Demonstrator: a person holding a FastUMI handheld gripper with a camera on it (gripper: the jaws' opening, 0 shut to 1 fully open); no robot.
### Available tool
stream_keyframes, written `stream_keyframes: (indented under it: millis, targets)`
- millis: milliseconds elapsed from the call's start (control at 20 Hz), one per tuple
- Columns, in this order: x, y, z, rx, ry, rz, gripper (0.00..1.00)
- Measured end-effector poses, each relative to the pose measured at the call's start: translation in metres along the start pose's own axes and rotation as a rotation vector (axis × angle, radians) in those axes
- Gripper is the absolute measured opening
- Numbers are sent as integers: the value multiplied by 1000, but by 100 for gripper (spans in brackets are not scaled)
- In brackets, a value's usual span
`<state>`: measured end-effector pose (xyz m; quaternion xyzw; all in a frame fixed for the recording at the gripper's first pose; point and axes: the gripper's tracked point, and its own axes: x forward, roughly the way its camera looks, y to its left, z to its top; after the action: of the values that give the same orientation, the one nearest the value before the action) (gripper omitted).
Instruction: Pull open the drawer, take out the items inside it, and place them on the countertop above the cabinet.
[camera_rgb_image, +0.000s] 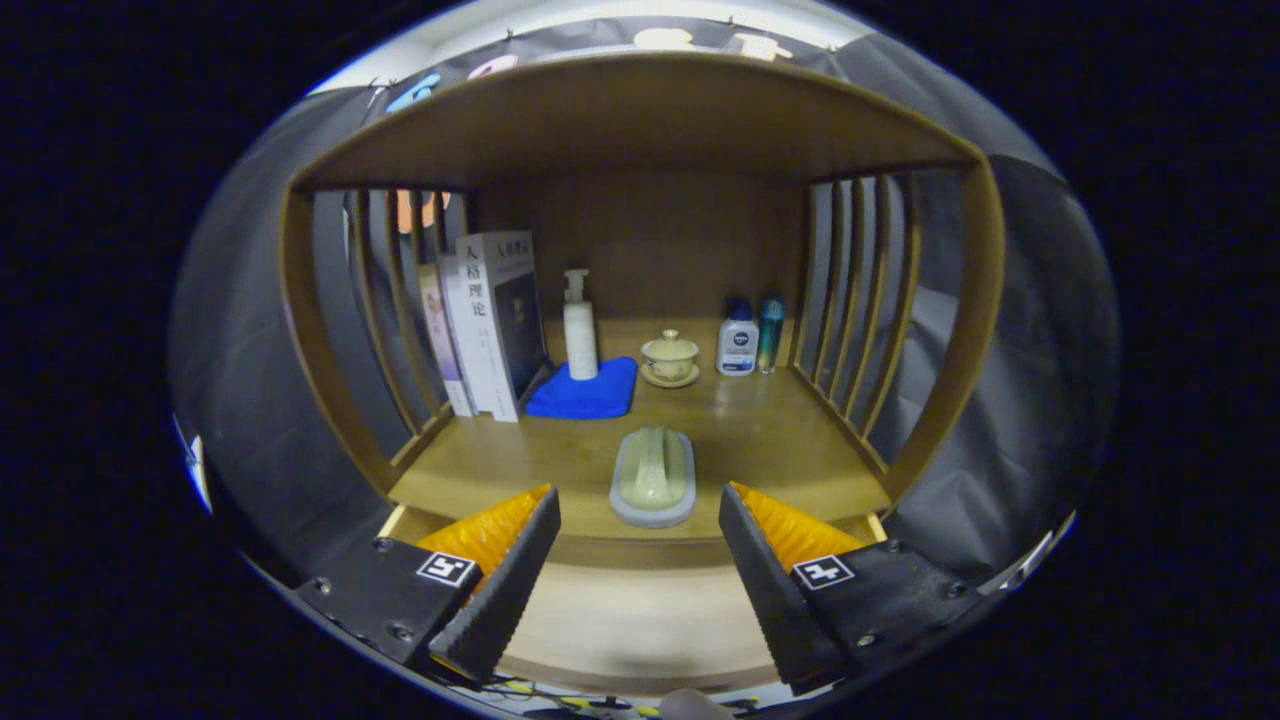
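The gripper (640, 520) is hovering with its fingers spread wide and released, grasping nothing, above the pulled-open drawer (640, 620), whose pale wooden bottom is showing between and below the fingers. At 12 o'clock just ahead of the fingertips, a pale green scrub brush with an arched handle (653, 475) is lying on the countertop (790, 450) near its front edge. Beyond it, at about 11 o'clock, a white pump bottle (579, 325) is standing on a folded blue cloth (587, 390), with upright books (490, 325) to its left at 10 o'clock. A lidded teacup on a saucer (669, 358) is sitting at 12 o'clock, and a small white bottle (737, 340) and a slim teal bottle (770, 333) are standing together at 1 o'clock by the slatted side rail (860, 300).
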<state>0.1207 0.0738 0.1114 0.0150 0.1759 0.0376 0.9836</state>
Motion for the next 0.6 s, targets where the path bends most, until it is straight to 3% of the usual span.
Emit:
stream_keyframes:
  millis: [600]
  targets:
    - [-86, -6, -88, -37, -281, -30, 100]
